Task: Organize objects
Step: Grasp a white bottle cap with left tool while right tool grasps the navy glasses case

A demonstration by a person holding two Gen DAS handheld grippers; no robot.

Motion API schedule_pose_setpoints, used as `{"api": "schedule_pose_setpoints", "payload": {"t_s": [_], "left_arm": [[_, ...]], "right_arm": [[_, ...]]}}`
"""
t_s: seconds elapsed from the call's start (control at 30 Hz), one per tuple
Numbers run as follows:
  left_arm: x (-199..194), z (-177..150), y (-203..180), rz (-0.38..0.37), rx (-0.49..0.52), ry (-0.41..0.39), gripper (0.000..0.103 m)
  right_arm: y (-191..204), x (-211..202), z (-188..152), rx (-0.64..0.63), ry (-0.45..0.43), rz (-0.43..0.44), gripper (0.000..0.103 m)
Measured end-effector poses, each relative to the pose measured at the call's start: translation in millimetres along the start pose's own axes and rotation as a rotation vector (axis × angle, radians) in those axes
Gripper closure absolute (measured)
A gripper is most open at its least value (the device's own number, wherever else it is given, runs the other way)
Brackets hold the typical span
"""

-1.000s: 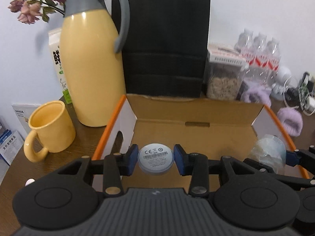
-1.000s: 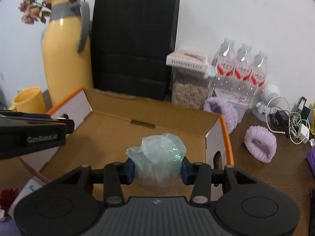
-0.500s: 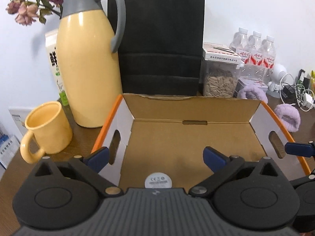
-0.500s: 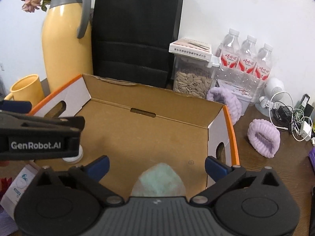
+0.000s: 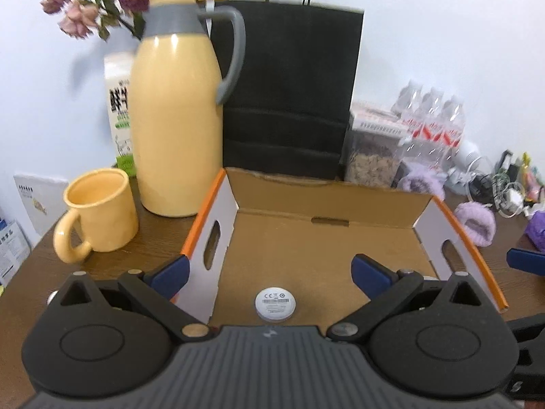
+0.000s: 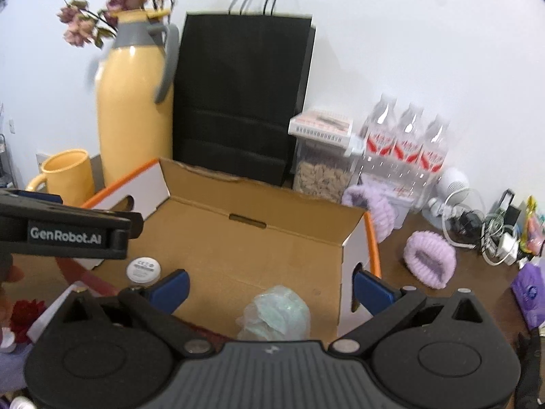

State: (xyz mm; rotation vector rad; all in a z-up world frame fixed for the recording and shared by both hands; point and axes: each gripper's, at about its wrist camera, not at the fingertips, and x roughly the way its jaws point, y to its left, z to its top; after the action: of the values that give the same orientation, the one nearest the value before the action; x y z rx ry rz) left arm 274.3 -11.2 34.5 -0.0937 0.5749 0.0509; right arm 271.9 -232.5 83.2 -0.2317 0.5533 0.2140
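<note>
A white wall backs a brown table [image 5: 160, 235] holding an open cardboard box [image 5: 327, 201]. The left gripper [image 5: 269, 272] stands wide with nothing between its jaws, which have just been opening; the white disc [image 5: 275, 304] lies on the box floor just below them. The right gripper [image 6: 270, 284] also gapes empty after opening, the crumpled plastic wad [image 6: 276, 317] resting just beneath. 1 yellow jug [image 5: 175, 122] stands beyond, left.
</note>
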Motion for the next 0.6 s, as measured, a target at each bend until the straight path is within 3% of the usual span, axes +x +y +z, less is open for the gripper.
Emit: {"api": "schedule_pose_setpoints", "payload": {"t_s": [0.3, 0.6], "left_arm": [[-70.2, -31.8, 25.9, 0.026, 0.019, -0.108, 0.0], [-130.3, -74.7, 48.7, 0.034, 0.054, -0.171, 0.0]], "right_arm": [[2.7, -77.5, -33.2, -0.017, -0.105, 0.024, 0.0], [17.8, -131.6, -83.3, -0.013, -0.116, 0.09, 0.0]]}}
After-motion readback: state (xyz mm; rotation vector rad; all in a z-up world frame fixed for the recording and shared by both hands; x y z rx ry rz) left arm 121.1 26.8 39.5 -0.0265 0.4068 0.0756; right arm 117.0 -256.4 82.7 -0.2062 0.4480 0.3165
